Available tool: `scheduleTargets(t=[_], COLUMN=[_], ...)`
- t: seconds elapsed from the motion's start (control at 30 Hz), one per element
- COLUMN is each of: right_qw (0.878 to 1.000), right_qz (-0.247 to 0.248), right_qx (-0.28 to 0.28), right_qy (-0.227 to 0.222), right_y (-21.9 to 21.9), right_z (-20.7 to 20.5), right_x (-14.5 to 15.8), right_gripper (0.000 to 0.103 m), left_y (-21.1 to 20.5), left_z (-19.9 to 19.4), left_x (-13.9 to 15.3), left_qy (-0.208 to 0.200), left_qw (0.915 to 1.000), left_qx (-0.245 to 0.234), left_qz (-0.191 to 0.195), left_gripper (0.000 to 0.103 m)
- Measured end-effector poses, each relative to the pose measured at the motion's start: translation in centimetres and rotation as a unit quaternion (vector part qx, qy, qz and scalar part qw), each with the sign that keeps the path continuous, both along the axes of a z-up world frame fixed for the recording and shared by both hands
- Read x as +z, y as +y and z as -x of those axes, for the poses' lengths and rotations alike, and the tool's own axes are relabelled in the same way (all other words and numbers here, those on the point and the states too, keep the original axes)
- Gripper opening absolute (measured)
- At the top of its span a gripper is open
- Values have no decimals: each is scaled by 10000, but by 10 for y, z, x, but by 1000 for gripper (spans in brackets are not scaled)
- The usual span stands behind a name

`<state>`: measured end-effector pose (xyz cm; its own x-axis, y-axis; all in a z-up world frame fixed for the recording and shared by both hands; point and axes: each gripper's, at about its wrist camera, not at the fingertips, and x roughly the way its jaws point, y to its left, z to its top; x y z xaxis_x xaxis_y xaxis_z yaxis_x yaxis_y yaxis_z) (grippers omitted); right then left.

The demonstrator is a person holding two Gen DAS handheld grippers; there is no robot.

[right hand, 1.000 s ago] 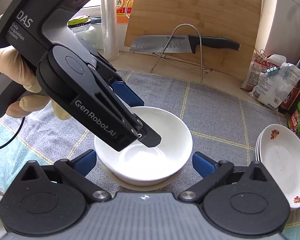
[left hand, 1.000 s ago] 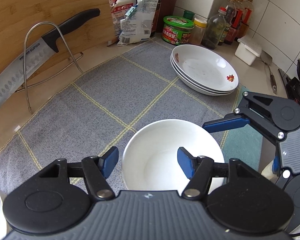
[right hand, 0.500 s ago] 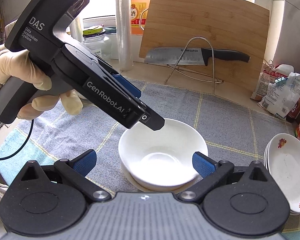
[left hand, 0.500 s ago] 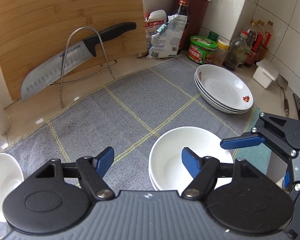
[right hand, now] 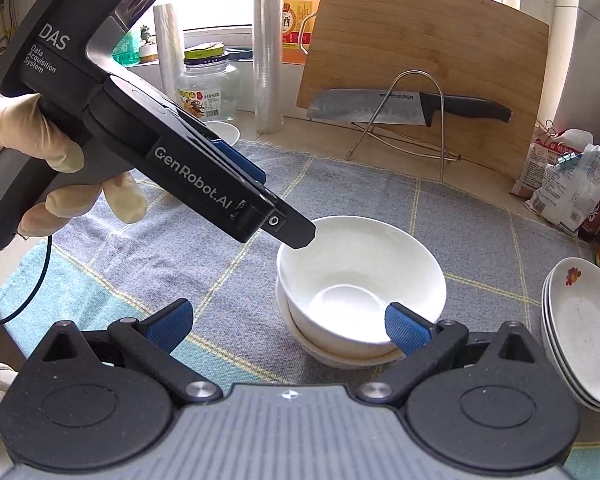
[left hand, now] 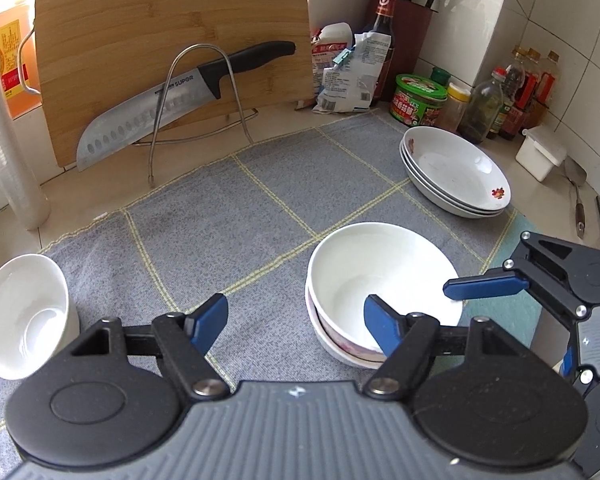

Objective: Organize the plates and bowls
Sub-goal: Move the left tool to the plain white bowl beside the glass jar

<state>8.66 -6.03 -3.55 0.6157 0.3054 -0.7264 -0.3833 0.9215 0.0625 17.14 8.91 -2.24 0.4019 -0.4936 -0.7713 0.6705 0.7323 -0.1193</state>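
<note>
Left wrist: knife (left hand: 180, 104) behind bowls (left hand: 380, 292).

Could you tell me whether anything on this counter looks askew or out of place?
The lone bowl at the cloth's left edge sits tilted, apart from the stacked bowls. Nothing looks spilled or broken.

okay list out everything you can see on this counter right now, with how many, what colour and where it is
stacked bowls: two, white, nested mid-cloth
single bowl: one, white, cloth's left edge
plates: three, white with red flowers, stacked at right
cloth: one, grey with yellow grid, covering counter
cutting board: one, bamboo, leaning at back
knife: one, steel with black handle, on wire rack
green-lidded tub: one, back right
food bags: several, white, beside the board
sauce bottles: several, dark, right corner
left gripper: open, empty
right gripper: open, empty
</note>
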Motion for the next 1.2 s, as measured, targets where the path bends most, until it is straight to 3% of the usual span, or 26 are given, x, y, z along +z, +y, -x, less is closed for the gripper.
scheduleTargets(t=[0.27,0.67,0.93,1.2], right_qw=[10000,9994,9983,9967], right_qz=[24,47,232,270], right_qx=[-68,-84,381,717], right_qy=[-49,-318,-386,-276], right_y=[11,34,75,114], right_z=[4,-10,-37,-77], right_x=[0,13,12,4], right_gripper=[103,103,103,103], left_y=[23,88,131,157], left_z=[11,14,-9,-50], left_x=[-1,-6,-5,-5], left_qy=[55,-26,-214,-380], left_qw=[9996,9946,9880,9870], left_qx=[234,1015,1528,1548], left_qz=[147,211,111,-207], left_gripper=[79,80,85,85])
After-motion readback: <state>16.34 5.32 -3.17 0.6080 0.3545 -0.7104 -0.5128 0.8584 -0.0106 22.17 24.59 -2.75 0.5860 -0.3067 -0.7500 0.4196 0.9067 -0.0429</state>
